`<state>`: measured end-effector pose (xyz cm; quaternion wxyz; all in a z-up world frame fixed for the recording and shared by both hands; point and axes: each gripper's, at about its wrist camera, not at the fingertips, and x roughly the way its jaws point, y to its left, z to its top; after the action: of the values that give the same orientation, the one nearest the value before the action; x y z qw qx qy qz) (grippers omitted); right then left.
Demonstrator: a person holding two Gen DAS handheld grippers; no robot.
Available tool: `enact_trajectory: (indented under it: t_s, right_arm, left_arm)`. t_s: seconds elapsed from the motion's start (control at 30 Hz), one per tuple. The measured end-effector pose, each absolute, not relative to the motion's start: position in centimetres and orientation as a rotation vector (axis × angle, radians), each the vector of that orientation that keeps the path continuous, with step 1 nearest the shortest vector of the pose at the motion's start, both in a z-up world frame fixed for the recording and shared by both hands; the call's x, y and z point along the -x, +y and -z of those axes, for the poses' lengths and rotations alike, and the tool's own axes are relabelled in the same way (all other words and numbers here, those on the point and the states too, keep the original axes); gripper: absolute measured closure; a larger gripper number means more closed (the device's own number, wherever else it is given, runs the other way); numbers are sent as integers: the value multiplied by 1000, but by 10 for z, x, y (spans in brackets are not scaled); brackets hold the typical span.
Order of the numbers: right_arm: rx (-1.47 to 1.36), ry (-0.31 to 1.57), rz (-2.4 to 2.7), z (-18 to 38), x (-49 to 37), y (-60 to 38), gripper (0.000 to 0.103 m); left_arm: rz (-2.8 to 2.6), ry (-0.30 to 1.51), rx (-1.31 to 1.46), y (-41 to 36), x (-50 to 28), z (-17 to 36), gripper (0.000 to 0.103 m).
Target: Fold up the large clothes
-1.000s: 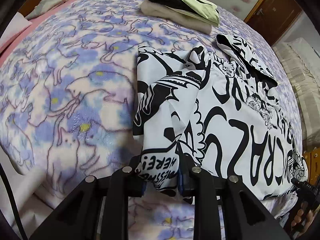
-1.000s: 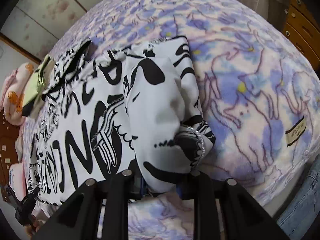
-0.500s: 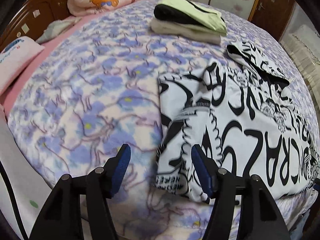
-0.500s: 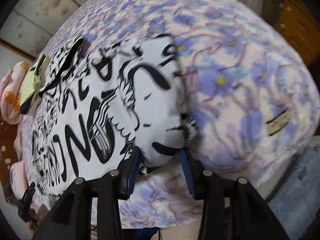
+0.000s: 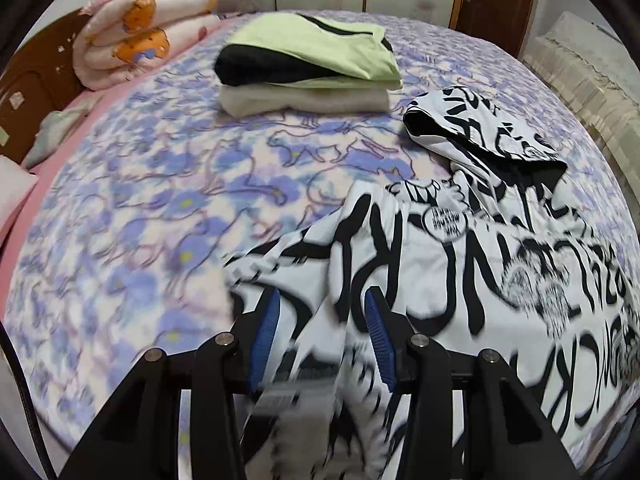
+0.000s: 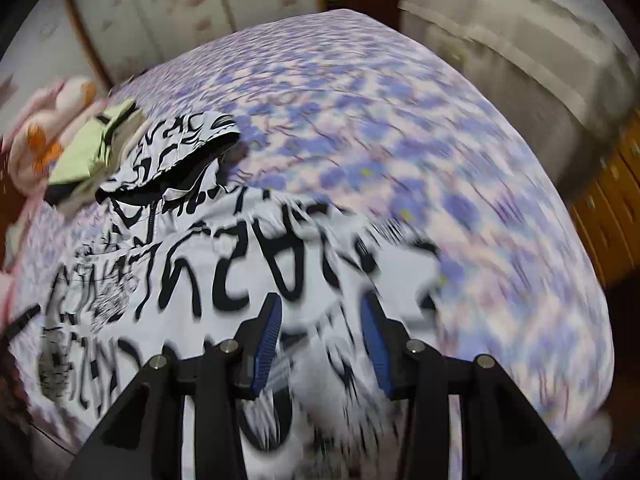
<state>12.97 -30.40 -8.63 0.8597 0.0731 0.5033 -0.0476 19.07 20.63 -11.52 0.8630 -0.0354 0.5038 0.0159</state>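
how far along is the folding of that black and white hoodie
Done: a stack of folded clothes sits farther up the bed. In hand: nothing is gripped; the left gripper and right gripper are both open over the black and white hoodie. Left: its body lies spread out with the hood unfolded, so most folds remain.

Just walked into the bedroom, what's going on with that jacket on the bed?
A person with a gripper in each hand is folding a black-and-white hooded jacket on the bed. Both the left gripper and right gripper are open over its near part, gripping nothing. A folded pile sits farther back.
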Motion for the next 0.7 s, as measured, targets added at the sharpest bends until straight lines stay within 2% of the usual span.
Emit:
enact_trajectory:
  t_s: [0.33, 0.37, 0.4, 0.43, 0.47, 0.5, 0.6, 0.7]
  right_arm:
    - [-39, 1203, 1, 155, -224, -301, 62]
    - [-45, 1216, -6, 160, -225, -302, 62]
    - [-46, 1219, -16, 165, -225, -303, 62]
    - [-45, 1205, -23, 167, -222, -302, 66]
    - [-33, 1192, -23, 166, -221, -301, 89]
    - [-20, 1183, -17, 164, -220, -301, 94]
    - [-93, 1064, -11, 146, -212, -309, 96]
    - [-66, 1107, 14, 168, -216, -307, 95]
  left_arm:
    - [33, 1160, 91, 192, -247, 158, 61]
    - [45, 1169, 105, 192, -249, 163, 73]
    - [52, 1165, 116, 192, -250, 165, 93]
    - [43, 1156, 117, 192, -252, 166, 94]
    - [36, 1141, 122, 192, -252, 165, 97]
    - [36, 1114, 134, 193, -251, 161, 98]
    - [28, 1017, 141, 194, -247, 148, 98]
    - [-10, 1040, 101, 189, -254, 169, 98]
